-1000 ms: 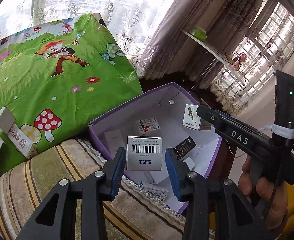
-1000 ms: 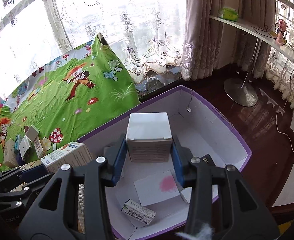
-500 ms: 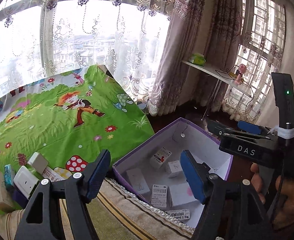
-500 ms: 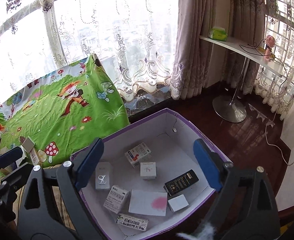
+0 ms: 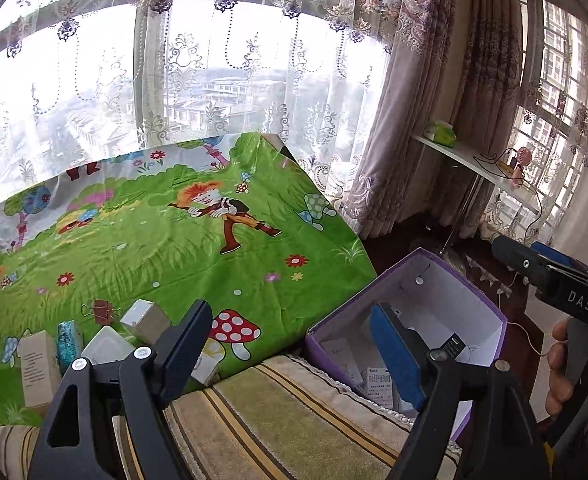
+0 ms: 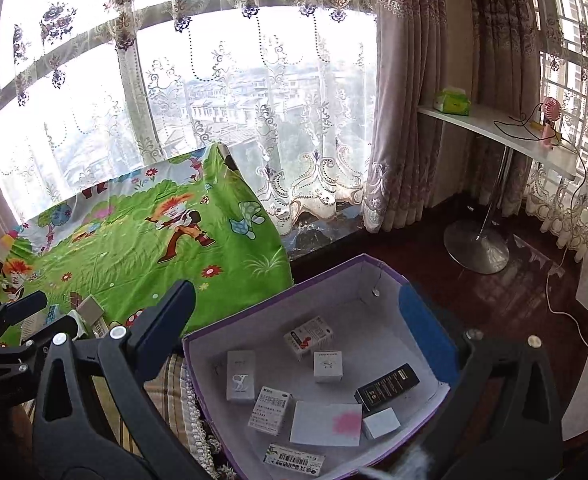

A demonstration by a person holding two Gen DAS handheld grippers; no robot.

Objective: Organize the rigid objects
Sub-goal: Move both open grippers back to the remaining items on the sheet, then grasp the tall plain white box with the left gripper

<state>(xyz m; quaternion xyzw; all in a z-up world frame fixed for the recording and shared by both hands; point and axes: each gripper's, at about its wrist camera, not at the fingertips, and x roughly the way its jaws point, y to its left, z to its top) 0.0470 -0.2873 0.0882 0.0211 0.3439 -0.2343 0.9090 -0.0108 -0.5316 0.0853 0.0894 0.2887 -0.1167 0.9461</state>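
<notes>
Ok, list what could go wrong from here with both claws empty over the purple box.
1. The purple box sits at the striped cushion's edge over the floor; a nudge could tip it.
2. Small boxes left on the green cloth lie bunched together, so the opening left claw may knock neighbours.
3. The binder clip could snag.

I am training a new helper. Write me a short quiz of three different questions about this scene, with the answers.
1. True or false: the right tool holds a box.
2. What colour is the outside of the storage box?
3. Where does the brown binder clip lie? A) in the storage box B) on the green cartoon cloth C) on the white shelf

Key: 1. False; its jaws are opening, with nothing between them. 2. Purple. 3. B.
</notes>
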